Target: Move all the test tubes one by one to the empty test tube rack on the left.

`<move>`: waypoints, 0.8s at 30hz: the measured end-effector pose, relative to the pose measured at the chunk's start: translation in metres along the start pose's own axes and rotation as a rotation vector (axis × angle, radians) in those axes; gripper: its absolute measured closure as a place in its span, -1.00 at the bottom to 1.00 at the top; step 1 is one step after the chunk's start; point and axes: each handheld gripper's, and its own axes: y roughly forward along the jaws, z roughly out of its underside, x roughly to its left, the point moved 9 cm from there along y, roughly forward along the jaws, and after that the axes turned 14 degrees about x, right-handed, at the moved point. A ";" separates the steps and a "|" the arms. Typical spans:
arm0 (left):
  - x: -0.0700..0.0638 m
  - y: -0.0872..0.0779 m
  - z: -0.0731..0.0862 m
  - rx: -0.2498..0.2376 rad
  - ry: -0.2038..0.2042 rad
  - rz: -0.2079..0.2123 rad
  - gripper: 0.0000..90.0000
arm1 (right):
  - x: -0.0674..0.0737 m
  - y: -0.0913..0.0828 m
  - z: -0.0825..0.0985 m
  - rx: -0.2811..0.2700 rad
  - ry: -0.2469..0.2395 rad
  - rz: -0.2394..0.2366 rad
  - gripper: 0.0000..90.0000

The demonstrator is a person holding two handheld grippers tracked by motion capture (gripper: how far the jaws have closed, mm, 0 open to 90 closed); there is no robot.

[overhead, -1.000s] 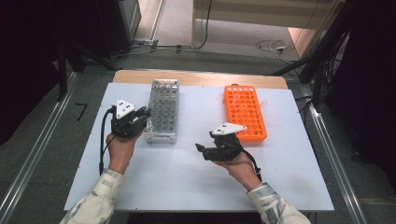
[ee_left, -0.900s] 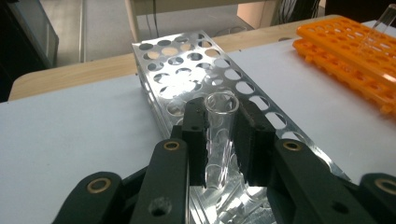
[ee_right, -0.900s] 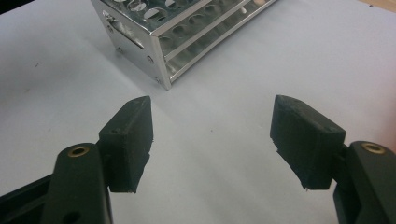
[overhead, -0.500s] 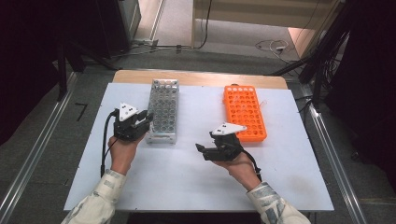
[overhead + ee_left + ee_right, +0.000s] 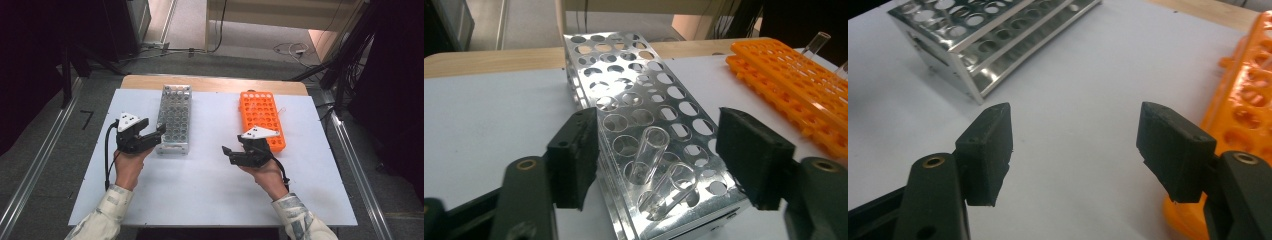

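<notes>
Your left gripper [image 5: 159, 131] sits at the near left corner of the metal rack [image 5: 174, 118], jaws spread wide, nothing between the pads yet. In the left gripper view the gripper [image 5: 658, 150] looks straight down the rack's length, and two glass tubes [image 5: 649, 155] stand in the nearest holes, dead ahead and between the jaws, just beyond the pads. The tubes lean back toward you a bit, long axis near upright, open mouths up. So the gap to close is forward & slightly down: the front tube [image 5: 671, 190] is nearer the pads, the one behind it taller in view. Likely you're going for one of these w/ the left hand, since it's much the nearer.

Your right gripper [image 5: 231, 152] hovers over bare white table [image 5: 200, 190] near the near end of the orange rack [image 5: 261, 117], jaws also apart, holding nothing. In the right gripper view the gripper [image 5: 1075, 145] has the orange rack [image 5: 1248, 100] on its right side, the metal rack [image 5: 983, 45] further off, up-left.

Contents: metal rack holds those two tubes at its near end; the rest of its holes look empty as far as I can tell. Orange rack [image 5: 794, 80]: at least one clear tube [image 5: 816, 42] sticks up at its far right edge in the left gripper view; the other holes look empty, can't be sure of all

Watch the pads don't knock the second tube when you close on the first, they're touching or almost
</notes>
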 end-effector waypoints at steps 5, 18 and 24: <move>0.004 -0.002 0.003 0.001 -0.014 -0.010 -0.51 | -0.021 -0.008 0.002 -0.014 0.045 0.033 -0.34; 0.003 -0.005 0.002 -0.010 -0.011 -0.004 -0.61 | -0.064 -0.017 0.008 -0.035 0.146 0.122 -0.32; 0.001 -0.004 0.003 -0.002 -0.007 0.003 -0.67 | -0.085 -0.012 0.005 -0.058 0.222 0.174 -0.28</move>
